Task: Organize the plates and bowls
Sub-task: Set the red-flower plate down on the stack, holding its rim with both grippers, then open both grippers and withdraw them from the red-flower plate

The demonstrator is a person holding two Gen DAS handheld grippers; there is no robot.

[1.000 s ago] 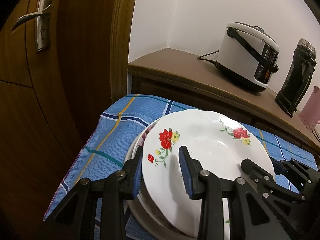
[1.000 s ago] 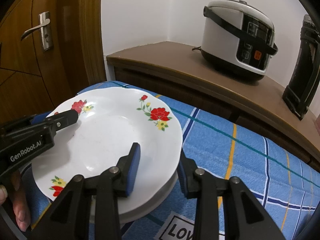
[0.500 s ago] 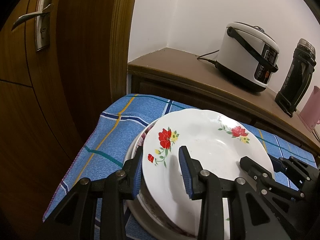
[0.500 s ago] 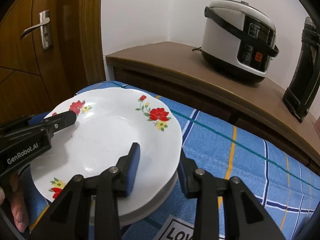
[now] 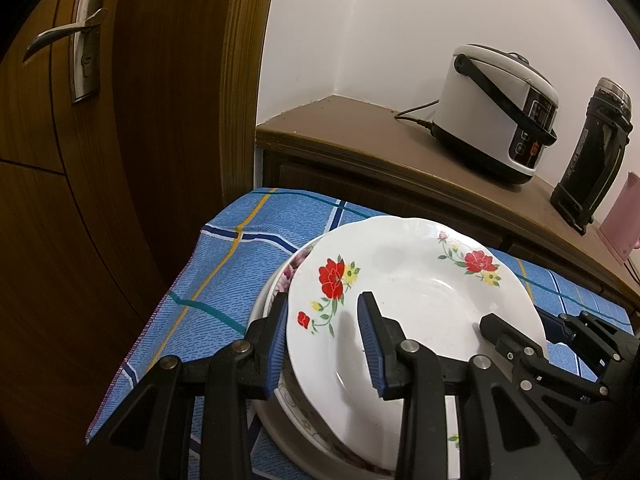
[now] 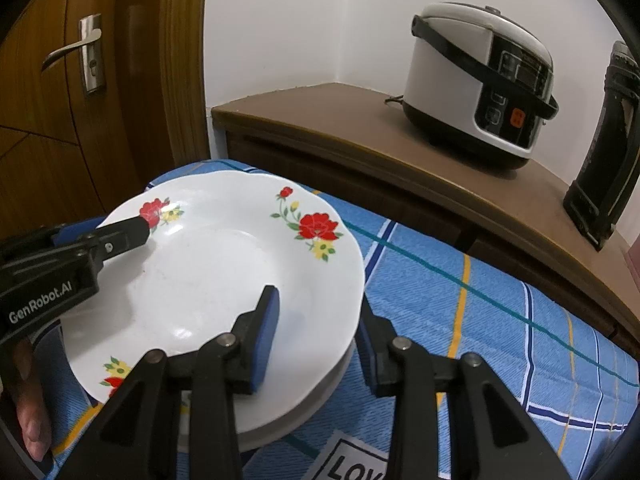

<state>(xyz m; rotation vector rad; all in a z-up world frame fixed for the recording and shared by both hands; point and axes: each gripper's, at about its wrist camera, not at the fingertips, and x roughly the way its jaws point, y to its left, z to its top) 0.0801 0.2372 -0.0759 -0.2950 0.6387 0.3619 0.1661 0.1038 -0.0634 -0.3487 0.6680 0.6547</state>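
A white plate with red flowers [image 5: 416, 300] [image 6: 224, 276] lies on top of a stack of plates and bowls [image 5: 280, 280] [image 6: 280, 420] on the blue checked cloth [image 6: 460, 320]. My left gripper [image 5: 324, 340] straddles the plate's left rim, one finger above and one outside the rim; the jaws stand apart. My right gripper [image 6: 316, 336] straddles the right rim the same way, jaws apart. Each gripper shows in the other's view: the right one in the left wrist view [image 5: 532, 340], the left one in the right wrist view [image 6: 80, 248].
A wooden counter [image 6: 360, 128] behind the table holds a white rice cooker [image 6: 480, 80], a black flask [image 6: 608, 140] and a pink jug [image 5: 620, 220]. A wooden door with a metal handle [image 5: 72, 40] stands at the left.
The plate has sunk slightly and tilted a little toward level on the stack. Both grippers stay around its rims with the jaws apart.
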